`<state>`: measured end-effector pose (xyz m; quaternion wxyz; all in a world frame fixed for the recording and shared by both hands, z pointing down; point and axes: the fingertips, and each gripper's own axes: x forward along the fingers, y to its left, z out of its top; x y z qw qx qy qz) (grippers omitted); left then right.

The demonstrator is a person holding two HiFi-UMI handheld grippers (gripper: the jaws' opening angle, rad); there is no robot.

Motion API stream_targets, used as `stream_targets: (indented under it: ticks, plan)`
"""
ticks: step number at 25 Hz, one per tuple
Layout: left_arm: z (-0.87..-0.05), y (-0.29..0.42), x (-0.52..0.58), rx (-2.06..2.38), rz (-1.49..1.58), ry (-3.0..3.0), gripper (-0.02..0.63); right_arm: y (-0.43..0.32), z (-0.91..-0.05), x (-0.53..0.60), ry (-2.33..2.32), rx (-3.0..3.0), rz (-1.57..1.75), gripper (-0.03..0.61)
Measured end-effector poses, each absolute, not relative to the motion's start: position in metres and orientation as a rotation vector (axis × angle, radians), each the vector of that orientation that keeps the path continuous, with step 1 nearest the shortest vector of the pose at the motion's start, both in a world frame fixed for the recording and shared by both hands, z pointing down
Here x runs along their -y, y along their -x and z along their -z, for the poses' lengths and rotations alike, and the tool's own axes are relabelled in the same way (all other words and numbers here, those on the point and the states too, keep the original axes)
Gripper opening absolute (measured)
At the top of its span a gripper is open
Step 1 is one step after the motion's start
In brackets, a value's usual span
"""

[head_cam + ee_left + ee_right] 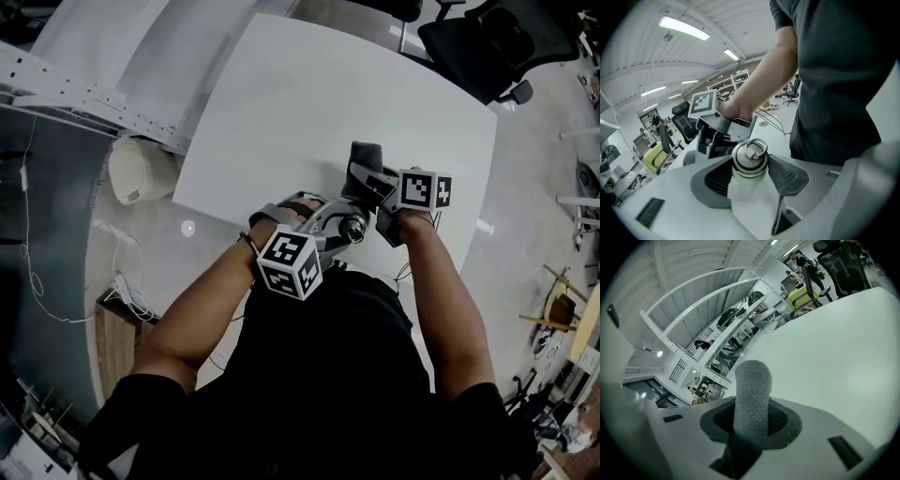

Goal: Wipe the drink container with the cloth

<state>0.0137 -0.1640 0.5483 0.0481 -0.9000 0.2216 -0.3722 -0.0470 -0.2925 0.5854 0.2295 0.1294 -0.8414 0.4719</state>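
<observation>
**Q:** What is taking up most of the scene?
**A:** A wide white surface [328, 103] is filling the upper half of the head view, sitting at an angle. A person [328, 375] in a black short-sleeved top is standing at its near edge, with both arms [211, 305] reaching forward.

**Q:** What are the hands carrying?
**A:** Each is gripping a tool with two jaws. The left gripper [750, 171] is hovering just in front of the person's torso. The right gripper [752, 423] is sitting just beyond it, over the near part of the surface.

**Q:** How are the left jaws standing?
**A:** They are clamping a bottle [745, 180], pressing on both sides of its pale body just below the top. The bottle is lying along the jaws, at the surface's near edge. Its metal cap [749, 159] is pointing away, towards the right gripper. A small ring [754, 146] is standing on the cap.

**Q:** And the right jaws?
**A:** They are pinching a grey cloth [752, 390], drawn in to the thickness of the fabric. The cloth is bunching into a fuzzy column that is poking out past the jaw tips, above bare surface.

**Q:** Is the cloth touching the bottle?
**A:** In the head view the cloth is sitting a little beyond the cap. I cannot tell whether the two are meeting.
</observation>
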Motion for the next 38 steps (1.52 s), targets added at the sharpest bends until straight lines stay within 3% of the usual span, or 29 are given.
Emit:
stream_targets:
  ticks: [27,38]
  plan:
    - [-0.550,-0.014,0.164,-0.695,1.153,2.744,0.249,0.030,-0.638,0.312,-0.382,2.293,-0.898,0.114]
    - [-0.551,-0.017,0.168,-0.676,1.174,2.756,0.249,-0.013,-0.612,0.330,-0.575,2.365,-0.996,0.114]
